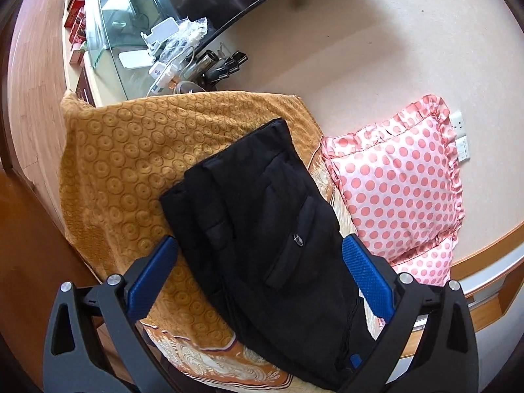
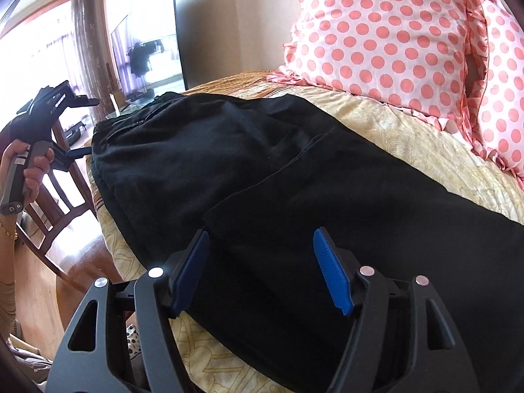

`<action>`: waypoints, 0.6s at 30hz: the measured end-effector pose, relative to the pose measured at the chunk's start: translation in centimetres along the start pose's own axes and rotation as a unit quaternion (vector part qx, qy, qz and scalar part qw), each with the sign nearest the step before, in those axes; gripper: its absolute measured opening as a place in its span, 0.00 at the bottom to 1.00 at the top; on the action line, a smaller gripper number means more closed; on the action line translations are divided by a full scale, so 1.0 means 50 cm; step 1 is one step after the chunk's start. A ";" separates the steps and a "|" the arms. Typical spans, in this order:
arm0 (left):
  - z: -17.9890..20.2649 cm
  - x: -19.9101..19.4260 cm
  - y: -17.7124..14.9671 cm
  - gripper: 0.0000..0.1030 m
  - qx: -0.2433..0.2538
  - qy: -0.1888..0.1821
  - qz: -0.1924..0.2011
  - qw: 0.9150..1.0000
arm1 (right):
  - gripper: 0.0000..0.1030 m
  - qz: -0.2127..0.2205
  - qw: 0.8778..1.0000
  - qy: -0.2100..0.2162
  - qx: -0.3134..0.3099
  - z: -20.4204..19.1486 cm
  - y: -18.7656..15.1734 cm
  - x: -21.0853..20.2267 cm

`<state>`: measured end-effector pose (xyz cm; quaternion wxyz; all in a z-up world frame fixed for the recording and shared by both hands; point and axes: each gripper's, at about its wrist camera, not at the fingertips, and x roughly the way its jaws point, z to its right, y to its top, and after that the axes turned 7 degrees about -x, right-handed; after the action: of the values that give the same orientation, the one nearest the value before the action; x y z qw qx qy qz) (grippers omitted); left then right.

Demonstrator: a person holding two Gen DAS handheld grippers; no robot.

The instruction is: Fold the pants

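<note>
Black pants (image 1: 262,209) lie folded lengthwise on the bed, waistband toward the far end, with a zipped back pocket (image 1: 296,239) showing. My left gripper (image 1: 258,245) hovers over them, open wide, with a blue pad on each side of the cloth and nothing pinched. In the right wrist view the pants (image 2: 229,163) stretch across the bed. My right gripper (image 2: 261,235) stands open just above the near part, by a folded edge. The left gripper (image 2: 83,127), held in a person's hand (image 2: 31,170), is off the far left end of the pants.
An orange patterned blanket (image 1: 131,163) covers the bed's end. Pink polka-dot pillows (image 1: 399,183) (image 2: 376,32) lie beside the pants. A glass-topped table (image 1: 131,49) holds cables and chargers. A wooden chair (image 2: 62,196) and a TV screen (image 2: 147,52) stand to the left.
</note>
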<state>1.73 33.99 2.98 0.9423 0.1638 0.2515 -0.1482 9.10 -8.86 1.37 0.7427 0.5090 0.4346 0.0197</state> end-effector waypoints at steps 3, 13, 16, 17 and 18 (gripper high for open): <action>0.004 0.006 0.004 0.97 -0.006 0.002 0.004 1.000 | 0.66 0.000 1.000 0.002 0.002 0.000 -0.004 0.002; -0.004 0.026 -0.010 0.49 -0.012 0.005 0.015 1.000 | 0.68 0.011 1.000 0.011 0.013 0.005 -0.011 -0.004; -0.014 0.030 -0.013 0.27 -0.016 0.016 0.026 0.999 | 0.68 0.013 1.000 0.012 0.015 0.007 -0.015 -0.007; -0.018 0.030 -0.013 0.25 -0.018 0.020 0.028 0.999 | 0.68 0.014 1.000 0.012 0.016 0.008 -0.016 -0.008; -0.021 0.031 -0.014 0.21 -0.018 0.019 0.030 0.999 | 0.68 0.016 1.000 0.013 0.017 0.009 -0.017 -0.010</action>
<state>2.32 33.46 1.17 0.9442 0.1572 0.2667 -0.1121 8.74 -9.86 1.08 0.7278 0.5283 0.4362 0.0305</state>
